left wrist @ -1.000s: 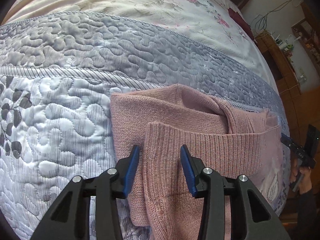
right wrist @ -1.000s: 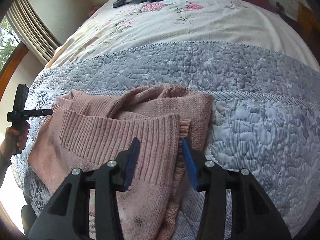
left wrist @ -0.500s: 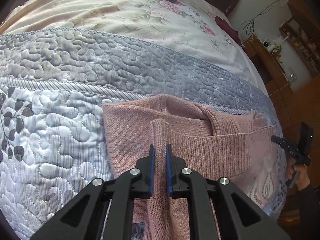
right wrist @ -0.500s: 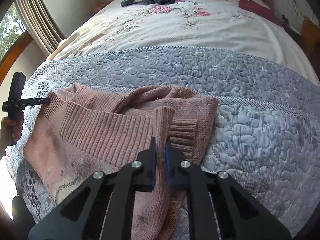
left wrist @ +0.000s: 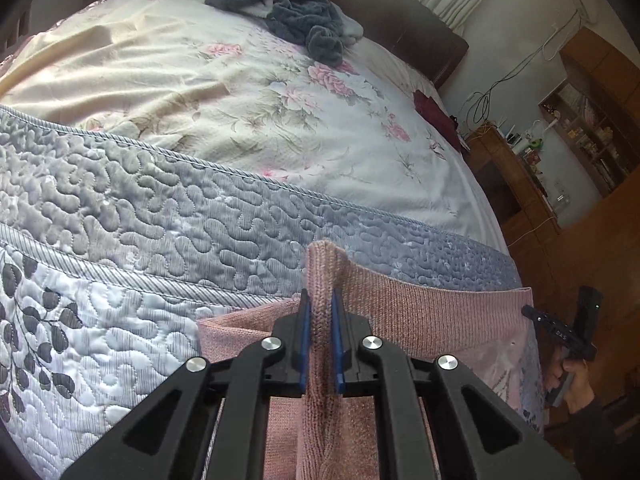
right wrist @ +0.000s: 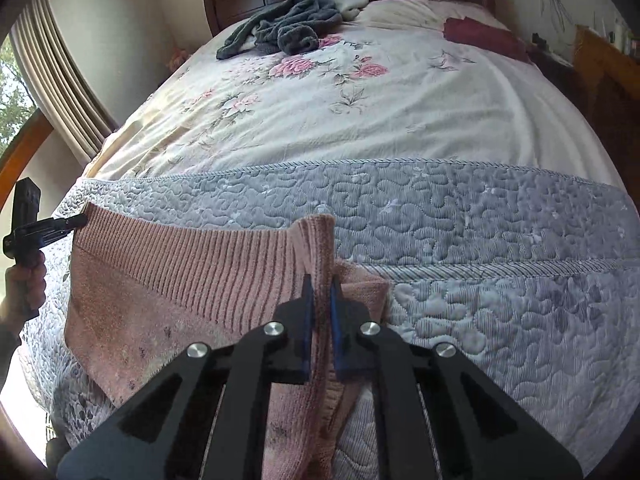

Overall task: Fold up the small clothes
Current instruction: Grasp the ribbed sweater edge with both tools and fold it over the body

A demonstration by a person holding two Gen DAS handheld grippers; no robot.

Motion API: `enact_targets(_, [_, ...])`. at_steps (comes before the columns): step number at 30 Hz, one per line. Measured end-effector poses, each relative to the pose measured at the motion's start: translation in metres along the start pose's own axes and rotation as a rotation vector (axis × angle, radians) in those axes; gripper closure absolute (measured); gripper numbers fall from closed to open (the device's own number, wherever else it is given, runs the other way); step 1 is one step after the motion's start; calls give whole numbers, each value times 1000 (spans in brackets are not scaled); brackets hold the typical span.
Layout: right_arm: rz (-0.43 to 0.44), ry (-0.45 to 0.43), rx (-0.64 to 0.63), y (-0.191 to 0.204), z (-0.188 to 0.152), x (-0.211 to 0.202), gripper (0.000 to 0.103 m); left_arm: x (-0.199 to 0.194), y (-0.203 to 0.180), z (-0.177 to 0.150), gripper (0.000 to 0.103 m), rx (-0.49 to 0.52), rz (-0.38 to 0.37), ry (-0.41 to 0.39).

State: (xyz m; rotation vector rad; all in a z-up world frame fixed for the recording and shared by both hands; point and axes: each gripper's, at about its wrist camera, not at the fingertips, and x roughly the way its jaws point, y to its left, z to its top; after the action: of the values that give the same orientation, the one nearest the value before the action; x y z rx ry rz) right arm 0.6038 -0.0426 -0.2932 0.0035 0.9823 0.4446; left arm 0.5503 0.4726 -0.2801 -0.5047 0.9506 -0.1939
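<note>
Hem lifted — mid-fold on pink sweater (left wrist: 420, 304)
Left gripper (left wrist: 320, 340) and right gripper (right wrist: 320, 328) jaws both clamped on ribbed hem corners — next, probably carry forward evenly, lay flat on bed (right wrist: 480, 216).

Readable text: almost none

The only marking sits on the black body of the right gripper (left wrist: 562, 334), seen at the far right of the left wrist view: small pale characters, too blurred to read with confidence. Nothing else carries legible text.
</note>
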Motion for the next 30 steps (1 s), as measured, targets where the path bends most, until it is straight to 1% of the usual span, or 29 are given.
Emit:
enact_targets(6, [-27,50,54,-15,15,38,98,48,28,10,94,-77,32,74])
enact_targets(10, [-44,88,75,-22,13,63,98,75,38,12,94,-79,62,129])
enact_targets(11, [-52,96,79,-23,11,69,98,82,38,12,94,-72,74,143])
enact_targets(15, [-95,162,97,-29,1,96,97,105,42,5,91,-49,175,221])
enact_targets(16, [-105,160,91,-28,-1,98,94,103,42,5,89,-48,185,218])
enact_targets(17, [-108,140,98,-27,-2,93,92,94,40,5,86,-52,197,191])
enact_targets(19, [-111,64,124,-22,-5,69,86,64,29,4,84,-42,185,100])
enact_targets(20, [-95,21,112,-15,-8,54,86,51,21,1,83,-21,147,69])
enact_targets(21, [-70,-2,101,-9,-12,43,85,43,14,-3,82,-5,100,65])
enact_targets(22, [-41,-2,100,-3,-19,37,83,39,7,-7,82,9,59,71])
enact_targets(23, [-24,12,95,1,-26,37,83,39,4,-13,82,20,43,81])
enact_targets(24, [-12,37,89,4,-33,41,83,45,2,-18,82,23,20,115])
enact_targets(25, [-17,68,84,5,-40,48,84,54,4,-25,82,23,20,150])
enact_targets(27, [-41,106,95,-2,-51,63,88,75,11,-37,82,16,83,215])
enact_targets(28, [-40,112,98,-7,-56,68,89,84,17,-42,88,14,123,240])
enact_targets(29, [-31,109,102,-10,-56,68,89,87,22,-44,95,16,142,242])
enact_targets(30, [-36,114,120,-11,-54,66,89,84,23,-44,95,7,137,238])
